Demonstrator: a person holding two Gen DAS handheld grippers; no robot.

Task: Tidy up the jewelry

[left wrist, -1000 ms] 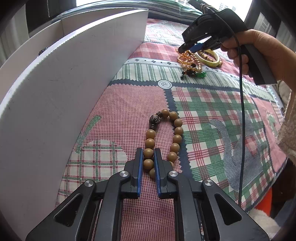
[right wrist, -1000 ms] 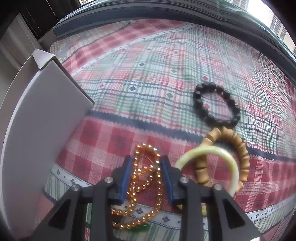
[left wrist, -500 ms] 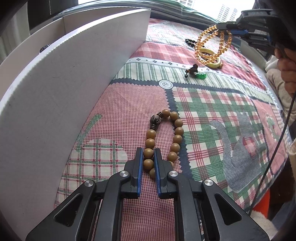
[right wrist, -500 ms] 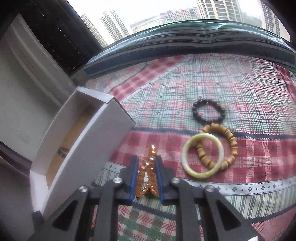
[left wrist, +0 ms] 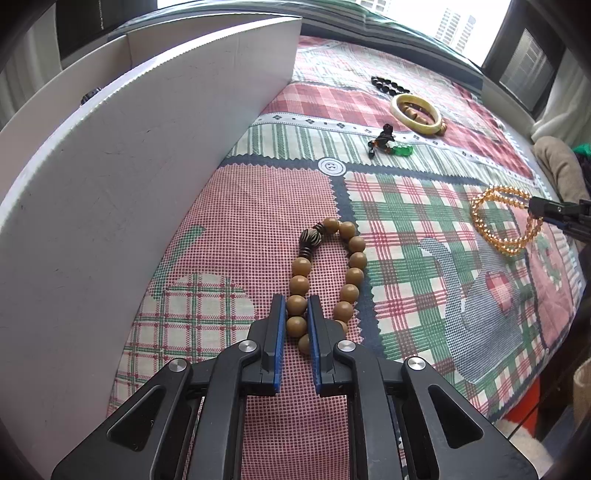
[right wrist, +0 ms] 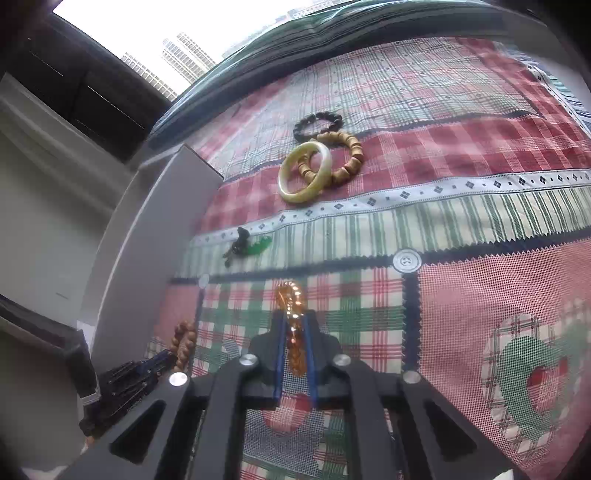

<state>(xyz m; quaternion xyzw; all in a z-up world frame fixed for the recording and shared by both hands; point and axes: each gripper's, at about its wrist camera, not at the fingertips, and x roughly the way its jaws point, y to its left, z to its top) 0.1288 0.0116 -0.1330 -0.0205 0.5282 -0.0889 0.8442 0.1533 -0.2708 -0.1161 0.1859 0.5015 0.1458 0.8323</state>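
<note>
Left hand-held gripper [left wrist: 295,317] clenches the wooden bead bracelet [left wrist: 328,273]; right hand-held gripper [right wrist: 294,332] grasps the dangling amber bead strand [right wrist: 291,317], which may slip out mid-swing.

I'm over a bed, patchwork quilt [left wrist: 258,221] in red, green and white plaid with sawtooth navy seams and sewn-on white buttons [left wrist: 331,166]. Far edge of the quilt has a dark green striped border [right wrist: 332,33]. Window [right wrist: 155,40] behind it, dark frame, overcast daylight, high-rise towers [right wrist: 184,62] outside. Pale wall [right wrist: 44,206] to the left in the right view. Second window pane [left wrist: 524,62] at the far right in the left view. Light is flat, soft daylight.
</note>
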